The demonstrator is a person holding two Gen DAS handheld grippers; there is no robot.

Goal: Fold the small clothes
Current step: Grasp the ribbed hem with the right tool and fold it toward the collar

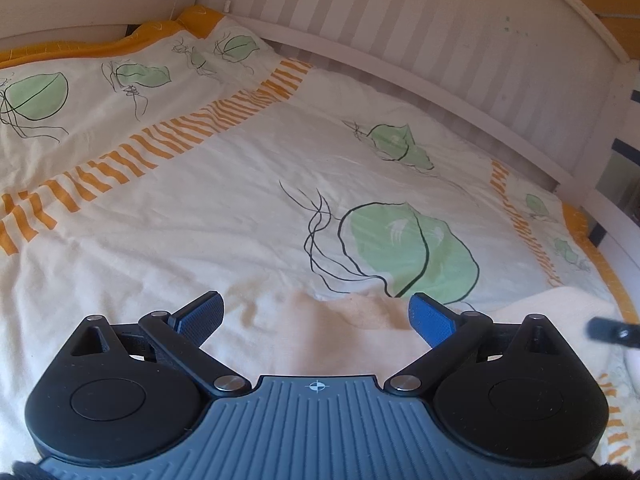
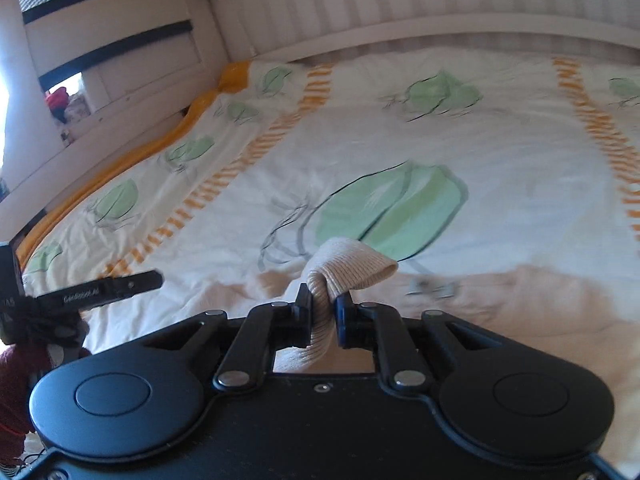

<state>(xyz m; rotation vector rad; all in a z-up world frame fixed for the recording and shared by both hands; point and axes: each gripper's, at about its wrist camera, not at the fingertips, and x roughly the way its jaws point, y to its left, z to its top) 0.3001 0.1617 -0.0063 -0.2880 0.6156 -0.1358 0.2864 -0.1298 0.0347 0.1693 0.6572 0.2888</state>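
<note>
Right gripper (image 2: 324,312), seen from its own wrist camera: jaws clamped on a ribbed beige cuff (image 2: 352,270) of a small cream garment (image 2: 532,304), the cuff lifted clear of the bed while the rest of the cloth lies on the bedspread (image 2: 500,140) just beyond. Left gripper (image 1: 316,312), seen from its wrist camera: jaws wide apart, blue pads (image 1: 434,316) empty, held over the near edge of the same garment (image 1: 360,316). Bedspread cream with green leaf prints and orange striped bands. White slatted bed rail (image 1: 420,24) behind.
</note>
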